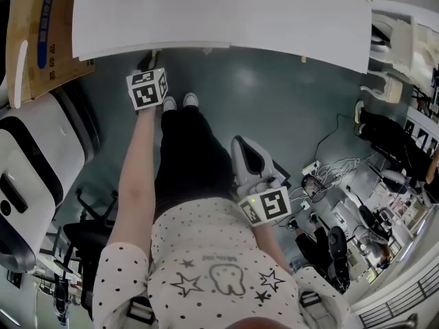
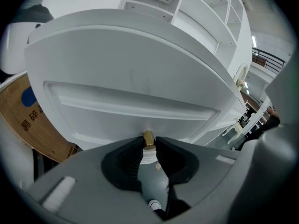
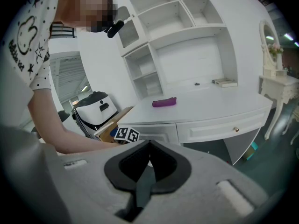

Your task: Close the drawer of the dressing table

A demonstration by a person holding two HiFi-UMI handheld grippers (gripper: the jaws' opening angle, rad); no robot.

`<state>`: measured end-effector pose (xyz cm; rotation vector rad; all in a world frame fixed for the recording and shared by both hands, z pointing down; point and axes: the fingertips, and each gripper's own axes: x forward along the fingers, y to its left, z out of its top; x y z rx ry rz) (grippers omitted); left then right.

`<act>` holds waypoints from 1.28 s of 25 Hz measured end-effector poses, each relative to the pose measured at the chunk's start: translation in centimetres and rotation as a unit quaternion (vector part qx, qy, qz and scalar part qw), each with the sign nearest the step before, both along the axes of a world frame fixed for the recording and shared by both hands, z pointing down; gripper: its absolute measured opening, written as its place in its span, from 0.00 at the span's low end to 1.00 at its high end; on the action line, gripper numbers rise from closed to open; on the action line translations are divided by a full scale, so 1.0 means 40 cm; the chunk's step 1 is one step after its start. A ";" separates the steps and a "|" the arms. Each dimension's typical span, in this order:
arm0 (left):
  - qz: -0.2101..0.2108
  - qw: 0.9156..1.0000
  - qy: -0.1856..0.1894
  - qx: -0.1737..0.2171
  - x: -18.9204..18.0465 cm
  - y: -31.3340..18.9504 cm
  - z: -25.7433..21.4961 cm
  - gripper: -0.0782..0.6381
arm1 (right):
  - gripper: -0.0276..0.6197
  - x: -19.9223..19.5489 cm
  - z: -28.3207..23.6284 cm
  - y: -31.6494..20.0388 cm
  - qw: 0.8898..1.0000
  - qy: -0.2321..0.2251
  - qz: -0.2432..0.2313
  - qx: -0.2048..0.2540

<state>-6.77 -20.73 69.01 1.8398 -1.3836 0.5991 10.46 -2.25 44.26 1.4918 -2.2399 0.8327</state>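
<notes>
— First entry, far left?
— Brown cardboard board with blue print [image 2: 37, 120], just beside the left end of the white wooden dressing table [image 1: 219, 12].

— Next?
— My left gripper [image 2: 149, 146], jaws clamped on the small round brass knob [image 2: 148, 136] of the white panelled drawer front [image 2: 131, 101]. This drawer is the left of two under the table top's near edge. I cannot tell how far out it stands.

— On the table top?
— One purple oblong object [image 3: 164, 102], lying flat, far from the near edge.

— Last entry, right?
— My right gripper [image 3: 149, 146], jaws together with nothing between them, held near my body and well apart from the table.
</notes>
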 end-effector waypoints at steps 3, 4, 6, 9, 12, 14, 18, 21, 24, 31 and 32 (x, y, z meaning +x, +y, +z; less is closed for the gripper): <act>-0.001 1.000 -0.001 0.000 -0.002 -0.006 0.000 0.24 | 0.03 -0.001 0.002 -0.002 1.000 0.000 0.000 -0.001; -0.001 1.000 -0.001 0.000 -0.002 -0.008 -0.001 0.24 | 0.03 0.000 0.002 -0.003 1.000 0.000 0.000 -0.002; -0.002 1.000 -0.001 0.000 -0.002 -0.009 -0.002 0.24 | 0.03 0.002 0.001 -0.006 1.000 0.000 0.000 -0.003; -0.003 1.000 -0.001 0.001 -0.001 -0.008 -0.001 0.24 | 0.03 0.005 0.003 -0.007 1.000 0.000 0.000 -0.003; -0.006 1.000 -0.001 0.001 0.003 -0.014 0.000 0.24 | 0.03 0.009 0.004 -0.011 1.000 -0.001 0.001 -0.003; -0.008 1.000 -0.001 0.002 0.001 -0.018 -0.002 0.24 | 0.03 0.007 0.004 -0.011 1.000 -0.002 0.000 -0.004; -0.009 1.000 0.000 0.005 -0.008 -0.023 -0.003 0.24 | 0.03 -0.001 0.005 -0.010 1.000 -0.001 0.001 -0.005; -0.010 1.000 0.000 0.007 -0.006 -0.035 -0.002 0.24 | 0.03 0.002 0.007 -0.018 1.000 -0.001 0.001 -0.007; -0.007 1.000 0.001 0.008 -0.004 -0.039 -0.003 0.24 | 0.03 0.003 0.007 -0.024 1.000 0.000 0.002 -0.008; -0.007 1.000 0.003 0.012 0.001 -0.039 -0.005 0.24 | 0.03 -0.002 0.006 -0.028 1.000 0.000 -0.002 -0.008; -0.006 1.000 0.003 0.012 0.002 -0.039 -0.004 0.24 | 0.03 -0.003 0.007 -0.028 1.000 0.000 -0.002 -0.008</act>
